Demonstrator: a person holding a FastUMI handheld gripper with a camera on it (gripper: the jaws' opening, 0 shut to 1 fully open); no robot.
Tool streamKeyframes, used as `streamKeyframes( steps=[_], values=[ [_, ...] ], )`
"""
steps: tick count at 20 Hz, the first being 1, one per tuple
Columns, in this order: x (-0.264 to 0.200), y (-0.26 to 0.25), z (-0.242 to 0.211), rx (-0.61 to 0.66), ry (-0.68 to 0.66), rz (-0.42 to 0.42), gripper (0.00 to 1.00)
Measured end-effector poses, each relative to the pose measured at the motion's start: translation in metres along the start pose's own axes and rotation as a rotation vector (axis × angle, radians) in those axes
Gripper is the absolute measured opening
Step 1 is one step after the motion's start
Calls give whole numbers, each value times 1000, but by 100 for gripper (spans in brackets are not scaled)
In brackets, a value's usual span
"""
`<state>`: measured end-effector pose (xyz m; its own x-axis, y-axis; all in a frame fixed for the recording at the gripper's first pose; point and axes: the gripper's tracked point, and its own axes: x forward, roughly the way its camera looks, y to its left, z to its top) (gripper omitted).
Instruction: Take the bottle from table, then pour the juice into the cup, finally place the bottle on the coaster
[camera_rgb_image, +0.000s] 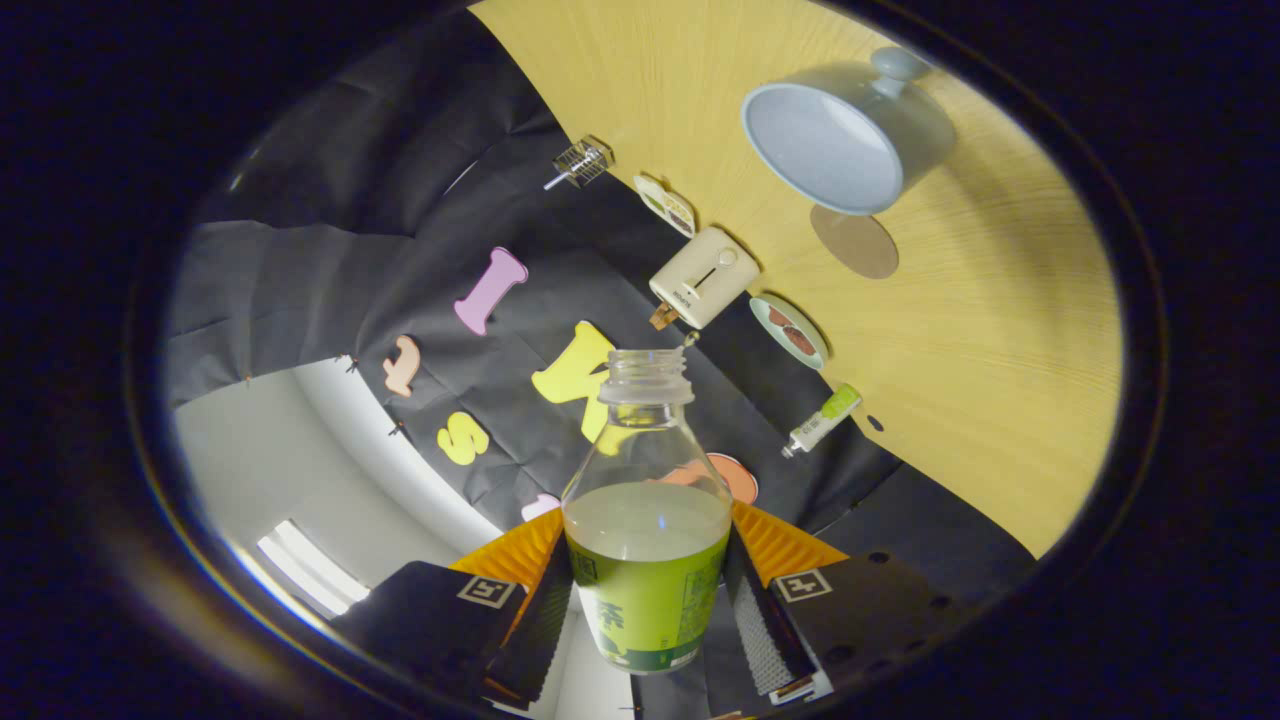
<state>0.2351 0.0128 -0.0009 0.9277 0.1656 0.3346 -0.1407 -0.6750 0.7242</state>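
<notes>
Bottle (646, 530), uncapped and roughly half full of pale juice, sits clamped between both fingers of the tool (648, 610), with the blue cup (850, 135) and round coaster (855, 242) well beyond on the worktop (1000, 400).

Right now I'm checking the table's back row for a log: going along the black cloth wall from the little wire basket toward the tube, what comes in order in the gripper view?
Small wire basket → oval label card → cream toaster → pale green plate → green-capped tube.
</notes>
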Motion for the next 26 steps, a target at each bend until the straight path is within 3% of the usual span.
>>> streamKeyframes(
  steps=[13,18,20,26],
  values=[
    [-10,21,12,116,-13,40,78],
    [-6,13,12,93,-10,10,78],
    [-3,12,12,14,-23,18,78],
    [6,-33,-9,-395,21,-137,78]
  ],
)
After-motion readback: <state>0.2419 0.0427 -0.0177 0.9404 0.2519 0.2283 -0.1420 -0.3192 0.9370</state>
